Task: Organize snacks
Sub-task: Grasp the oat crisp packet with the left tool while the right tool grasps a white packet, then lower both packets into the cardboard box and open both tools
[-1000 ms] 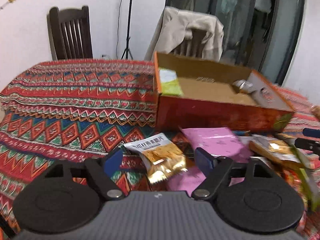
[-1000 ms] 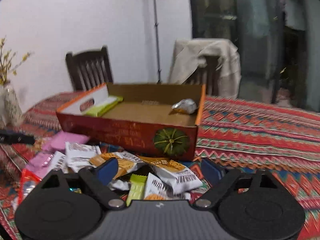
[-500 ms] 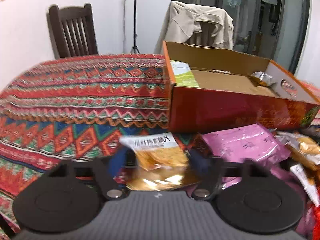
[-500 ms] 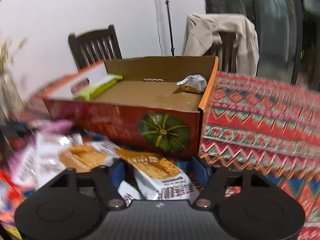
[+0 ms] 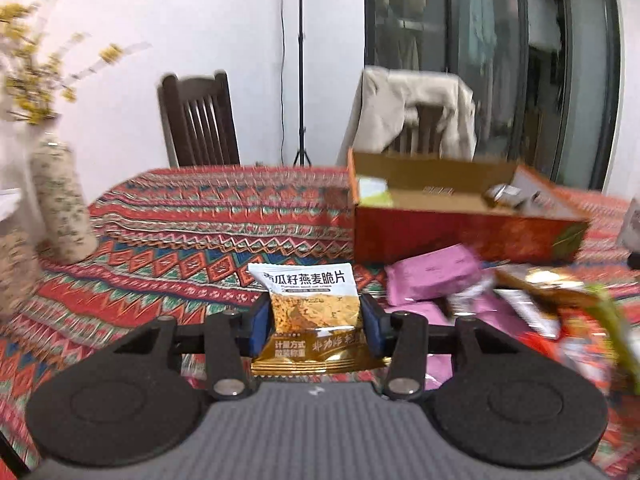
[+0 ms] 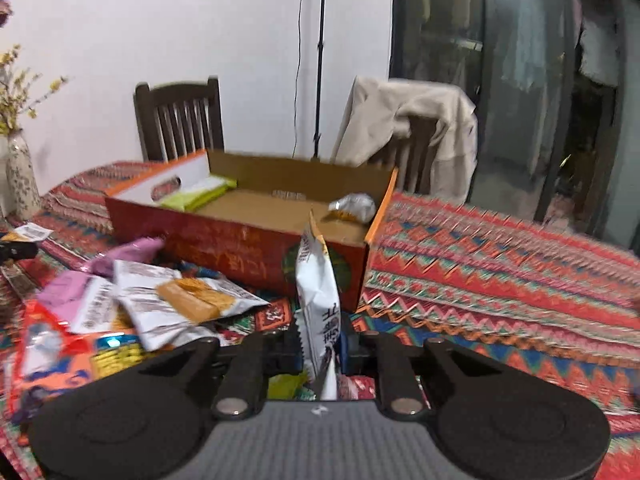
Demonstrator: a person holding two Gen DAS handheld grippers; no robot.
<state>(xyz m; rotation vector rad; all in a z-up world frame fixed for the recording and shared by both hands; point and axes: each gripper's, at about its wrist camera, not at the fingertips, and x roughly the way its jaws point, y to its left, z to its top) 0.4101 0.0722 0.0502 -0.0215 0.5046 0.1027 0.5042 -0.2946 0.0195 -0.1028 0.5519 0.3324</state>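
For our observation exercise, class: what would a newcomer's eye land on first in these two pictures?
First, each gripper holds a snack: the left gripper grips a pumpkin-seed oat crisp packet flat on, and the right gripper pinches a white snack packet edge-on. Behind them, an open red cardboard box sits on the patterned tablecloth, loose packets heaped before it.

Patterned tablecloth (image 5: 192, 240) covers the lower frame. Speckled vase (image 5: 60, 204) with yellow flowers (image 5: 28, 68) stands at left. Dark wooden chair (image 6: 180, 120) centre-left; beige jacket (image 6: 408, 132) draped over second chair, centre. Tripod stand (image 5: 301, 80) upper centre. Glass doors (image 6: 520, 88) at right.
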